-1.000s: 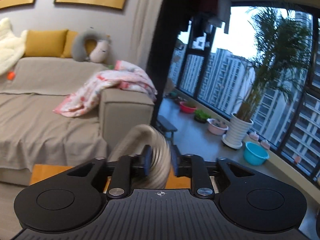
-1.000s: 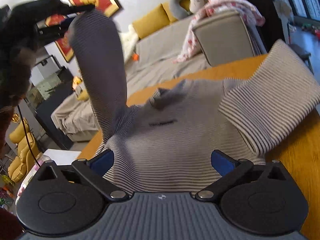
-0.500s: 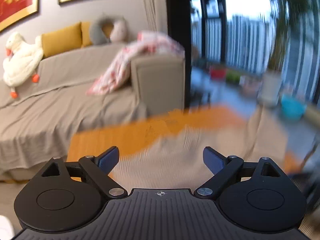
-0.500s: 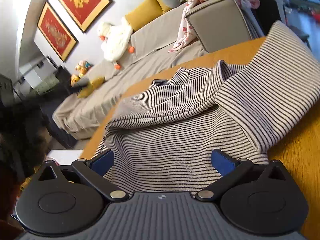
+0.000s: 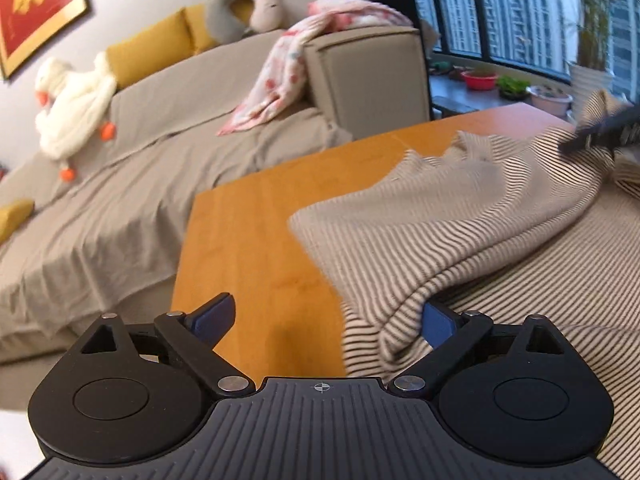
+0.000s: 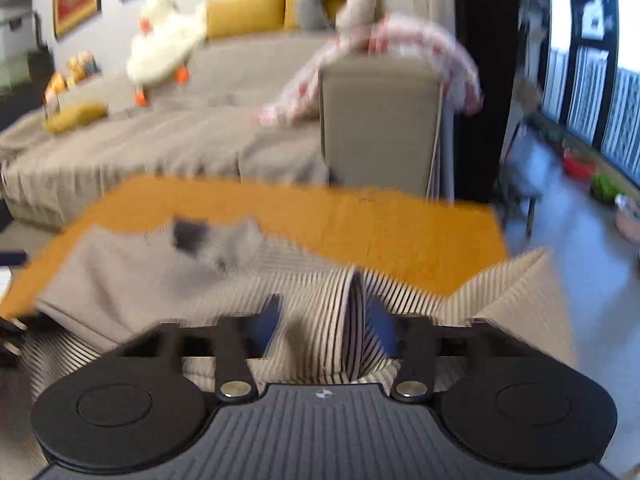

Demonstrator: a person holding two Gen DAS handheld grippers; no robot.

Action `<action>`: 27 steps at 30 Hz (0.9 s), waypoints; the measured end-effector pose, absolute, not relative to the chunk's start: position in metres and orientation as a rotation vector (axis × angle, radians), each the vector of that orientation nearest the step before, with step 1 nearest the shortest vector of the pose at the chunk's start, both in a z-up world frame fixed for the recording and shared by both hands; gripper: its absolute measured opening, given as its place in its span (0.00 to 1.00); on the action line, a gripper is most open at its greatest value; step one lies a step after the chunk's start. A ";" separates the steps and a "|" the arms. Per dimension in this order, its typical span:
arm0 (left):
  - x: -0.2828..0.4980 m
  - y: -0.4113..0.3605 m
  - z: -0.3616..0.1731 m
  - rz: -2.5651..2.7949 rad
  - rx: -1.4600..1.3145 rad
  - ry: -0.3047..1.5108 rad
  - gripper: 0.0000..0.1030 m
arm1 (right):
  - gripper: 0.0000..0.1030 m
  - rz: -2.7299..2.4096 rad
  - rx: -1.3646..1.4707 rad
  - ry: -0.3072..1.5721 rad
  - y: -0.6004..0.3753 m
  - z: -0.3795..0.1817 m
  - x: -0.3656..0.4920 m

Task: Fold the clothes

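Striped sweater (image 5: 460,216) lengthwise on table (image 5: 248,240), collar probably sofa-ward; right gripper (image 6: 322,326) pinching fold, left gripper (image 5: 328,316) spread.

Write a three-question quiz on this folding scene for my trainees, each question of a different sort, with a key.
1. True or false: the left gripper is clamped on the striped top.
2. What does the right gripper hold? A) pink blanket B) a fold of the top C) nothing
3. Fill in: the top lies on an orange ____.

Key
1. False; its jaws have just been opening and stand wide, with the top's edge between them.
2. B; its jaws have just closed on the fold.
3. table
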State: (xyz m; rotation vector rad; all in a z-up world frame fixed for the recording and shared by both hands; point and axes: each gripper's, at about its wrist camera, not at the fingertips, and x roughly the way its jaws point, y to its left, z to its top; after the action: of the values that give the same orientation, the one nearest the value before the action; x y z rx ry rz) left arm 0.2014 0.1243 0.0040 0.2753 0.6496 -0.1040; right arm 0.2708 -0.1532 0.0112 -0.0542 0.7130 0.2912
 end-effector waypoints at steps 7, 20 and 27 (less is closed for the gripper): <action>0.193 0.157 0.004 -0.052 0.232 0.660 0.97 | 0.05 0.419 -0.029 0.581 -0.131 0.045 0.258; 0.142 0.180 0.039 -0.144 -0.010 0.644 1.00 | 0.38 0.474 -0.151 0.549 -0.137 0.060 0.247; 0.113 0.139 0.011 -0.433 -0.266 0.628 1.00 | 0.40 0.670 -0.048 0.684 -0.058 0.052 0.307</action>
State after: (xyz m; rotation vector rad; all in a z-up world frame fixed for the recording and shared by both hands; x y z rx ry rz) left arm 0.1129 0.1389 0.0114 -0.2657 0.6285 -0.4331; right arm 0.3068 -0.0578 0.0520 -0.0484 0.6842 0.6696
